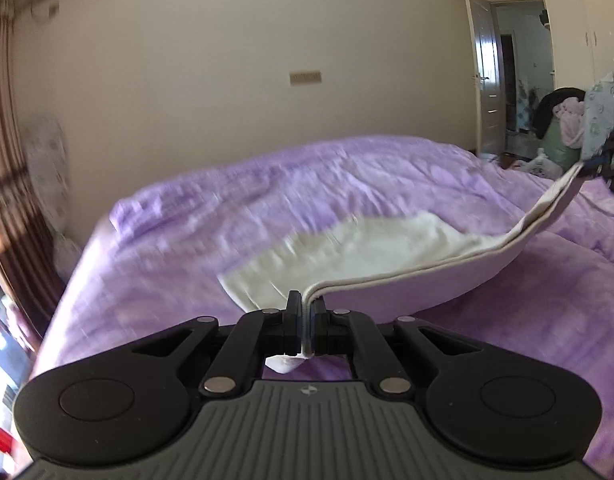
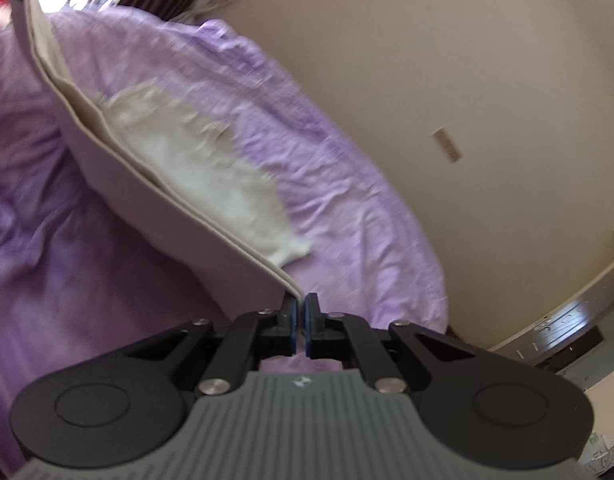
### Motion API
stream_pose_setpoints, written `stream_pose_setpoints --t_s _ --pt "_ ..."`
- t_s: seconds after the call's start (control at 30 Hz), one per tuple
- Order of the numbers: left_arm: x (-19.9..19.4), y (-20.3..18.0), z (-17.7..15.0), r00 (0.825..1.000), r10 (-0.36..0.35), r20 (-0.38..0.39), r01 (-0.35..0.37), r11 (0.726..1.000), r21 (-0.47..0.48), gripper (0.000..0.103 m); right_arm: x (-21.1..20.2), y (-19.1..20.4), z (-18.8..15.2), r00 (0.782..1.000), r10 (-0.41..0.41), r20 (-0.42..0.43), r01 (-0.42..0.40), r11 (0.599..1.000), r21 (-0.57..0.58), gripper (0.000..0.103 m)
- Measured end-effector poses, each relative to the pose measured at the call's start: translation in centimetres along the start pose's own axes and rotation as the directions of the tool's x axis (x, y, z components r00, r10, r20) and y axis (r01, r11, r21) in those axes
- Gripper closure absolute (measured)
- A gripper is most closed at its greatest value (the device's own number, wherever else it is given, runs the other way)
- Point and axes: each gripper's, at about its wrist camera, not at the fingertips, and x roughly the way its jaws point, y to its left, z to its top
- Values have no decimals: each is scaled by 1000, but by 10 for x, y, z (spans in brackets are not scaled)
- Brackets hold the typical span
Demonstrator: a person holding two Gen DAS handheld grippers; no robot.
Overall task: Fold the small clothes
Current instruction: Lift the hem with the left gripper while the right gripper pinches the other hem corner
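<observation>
Since I've got both the left gripper (image 1: pixel 305 322) and right gripper (image 2: pixel 301 322) pinched on opposite corners of the cream garment (image 1: pixel 387 248), lifted over the purple bedspread (image 1: pixel 187 208), uneven pulling could yank a corner free and wreck the fold

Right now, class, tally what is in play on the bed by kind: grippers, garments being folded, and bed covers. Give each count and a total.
Grippers: 2, the left gripper and the right gripper, each shut on the garment.
Garments: 1, the cream garment, hanging between them above the bed.
Bed covers: 1, the purple bedspread.
Total: 4
</observation>
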Motion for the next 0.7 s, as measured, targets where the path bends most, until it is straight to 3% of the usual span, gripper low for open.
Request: stream_pose_setpoints --t_s 0.2,0.33,0.6,0.7 --pt "-30 7 45 992 83 93 -89 994 62 100 -24 -41 38 993 -32 114 24 997 71 103" --pt "-56 12 53 988 97 119 -108 990 87 100 -58 -53 45 987 -7 163 -7 996 85 103" --pt "-77 15 15 999 43 5 -43 998 41 100 -105 -28 21 981 106 159 -123 987 102 103" --pt "-65 7 5 997 74 -25 -72 995 75 100 -103 -8 12 983 122 136 -138 984 115 103"
